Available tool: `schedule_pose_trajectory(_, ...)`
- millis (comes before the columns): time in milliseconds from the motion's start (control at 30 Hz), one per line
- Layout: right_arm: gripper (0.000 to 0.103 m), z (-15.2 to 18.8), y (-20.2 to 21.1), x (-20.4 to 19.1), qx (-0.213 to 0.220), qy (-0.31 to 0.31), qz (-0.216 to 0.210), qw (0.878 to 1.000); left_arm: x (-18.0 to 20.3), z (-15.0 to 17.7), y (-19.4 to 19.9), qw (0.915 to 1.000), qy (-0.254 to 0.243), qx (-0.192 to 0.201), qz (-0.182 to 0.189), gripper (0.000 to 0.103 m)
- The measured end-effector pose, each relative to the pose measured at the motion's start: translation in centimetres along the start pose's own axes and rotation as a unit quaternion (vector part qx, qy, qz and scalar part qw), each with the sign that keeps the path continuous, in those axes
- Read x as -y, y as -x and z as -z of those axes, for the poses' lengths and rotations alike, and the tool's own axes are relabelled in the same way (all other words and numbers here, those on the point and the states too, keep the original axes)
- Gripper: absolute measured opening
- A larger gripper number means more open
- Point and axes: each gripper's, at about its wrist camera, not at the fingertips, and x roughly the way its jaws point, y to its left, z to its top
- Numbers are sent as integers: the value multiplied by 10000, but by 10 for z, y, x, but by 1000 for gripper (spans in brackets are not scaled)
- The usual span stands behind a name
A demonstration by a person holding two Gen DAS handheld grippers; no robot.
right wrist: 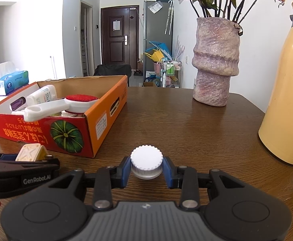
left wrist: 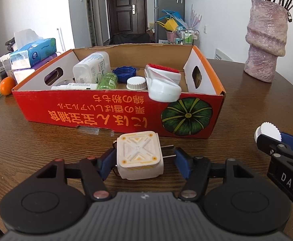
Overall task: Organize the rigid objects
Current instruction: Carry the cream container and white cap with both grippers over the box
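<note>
One cardboard box (left wrist: 110,108), two white caps (right wrist: 146,163) (left wrist: 136,83), one blue lid (left wrist: 124,72), one charger plug (left wrist: 139,157), one vase (right wrist: 215,62)

Bare worktop (right wrist: 166,124) is seen between the cardboard box (right wrist: 98,128) and the vase (right wrist: 214,64), a wide lane running to the far edge. The right side is blocked by a yellow flask (right wrist: 284,100). The box's near wall (left wrist: 114,114) is overhung by a white brush (left wrist: 162,86); room inside is left only at the right end.
</note>
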Motion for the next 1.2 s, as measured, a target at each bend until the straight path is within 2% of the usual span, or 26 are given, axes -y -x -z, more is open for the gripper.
schedule_pose_trajectory(700,34,14,35,-29,309,-37,-44,9995,-43,17,35,9996,28,272,-5,65)
schedule_pose_trajectory(1200,34,22,78,-71,801,-92,-168,9966,-93,22,75,9972,268,697,-5,65)
